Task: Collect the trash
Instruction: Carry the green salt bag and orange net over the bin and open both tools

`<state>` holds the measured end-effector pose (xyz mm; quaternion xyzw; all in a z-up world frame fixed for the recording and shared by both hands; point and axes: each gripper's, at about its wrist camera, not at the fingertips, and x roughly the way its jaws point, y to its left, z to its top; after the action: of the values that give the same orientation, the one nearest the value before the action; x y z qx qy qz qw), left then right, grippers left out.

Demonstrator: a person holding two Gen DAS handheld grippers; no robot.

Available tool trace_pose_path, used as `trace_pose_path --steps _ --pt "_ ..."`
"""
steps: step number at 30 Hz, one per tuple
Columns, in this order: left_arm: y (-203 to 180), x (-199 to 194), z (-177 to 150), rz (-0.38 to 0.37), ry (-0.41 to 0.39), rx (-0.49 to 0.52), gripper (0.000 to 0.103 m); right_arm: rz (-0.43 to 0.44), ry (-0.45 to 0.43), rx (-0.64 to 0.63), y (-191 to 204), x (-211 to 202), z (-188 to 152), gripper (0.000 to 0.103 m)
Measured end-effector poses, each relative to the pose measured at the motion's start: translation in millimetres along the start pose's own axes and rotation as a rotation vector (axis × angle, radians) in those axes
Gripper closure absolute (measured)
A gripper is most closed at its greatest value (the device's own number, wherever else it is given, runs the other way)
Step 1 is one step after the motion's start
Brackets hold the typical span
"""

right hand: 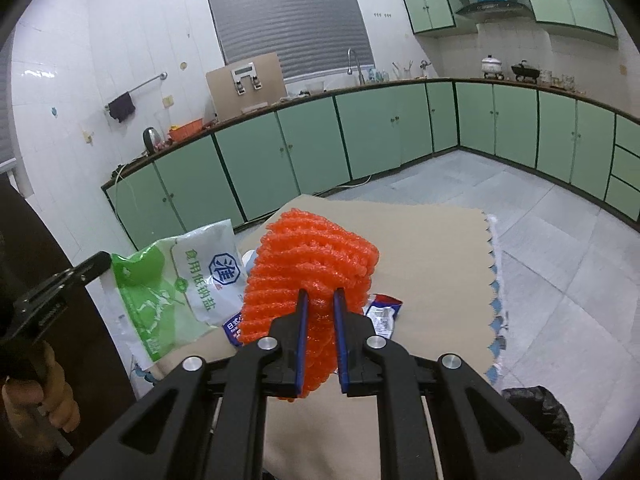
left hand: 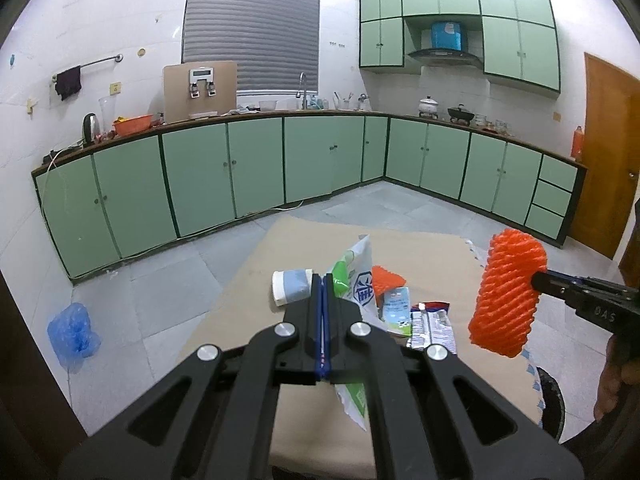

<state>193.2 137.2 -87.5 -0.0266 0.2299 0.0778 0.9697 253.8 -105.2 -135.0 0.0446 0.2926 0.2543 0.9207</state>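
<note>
My left gripper (left hand: 323,280) is shut on a green and white salt bag (left hand: 356,280), held above the beige table (left hand: 432,252). The bag also shows in the right wrist view (right hand: 180,284), hanging from the left gripper (right hand: 98,262). My right gripper (right hand: 320,294) is shut on an orange foam net sleeve (right hand: 312,264), lifted above the table. The sleeve shows at the right in the left wrist view (left hand: 506,292), with the right gripper (left hand: 540,278) behind it. On the table lie a white cup (left hand: 290,286), a second orange net (left hand: 386,278), a small milk carton (left hand: 396,312) and a foil wrapper (left hand: 432,324).
A black-lined trash bin (right hand: 540,420) stands by the table's right front corner; its rim also shows in the left wrist view (left hand: 550,400). A blue plastic bag (left hand: 72,332) lies on the floor at left. Green cabinets (left hand: 240,168) line the far walls. A wooden door (left hand: 608,152) is at right.
</note>
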Motion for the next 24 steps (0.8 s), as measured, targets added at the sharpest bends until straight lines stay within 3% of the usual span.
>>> trace_pose_path --steps 12,24 --pt "-66.3 -23.4 -1.6 -0.125 -0.013 0.086 0.103 -0.115 -0.036 0.049 -38.8 -67.2 -19.2 0.091" --pt "-214.0 -19.4 -24.9 -0.412 0.029 0.252 0.103 -0.343 -0.018 0.229 -145.3 -139.3 -75.8 0.091"
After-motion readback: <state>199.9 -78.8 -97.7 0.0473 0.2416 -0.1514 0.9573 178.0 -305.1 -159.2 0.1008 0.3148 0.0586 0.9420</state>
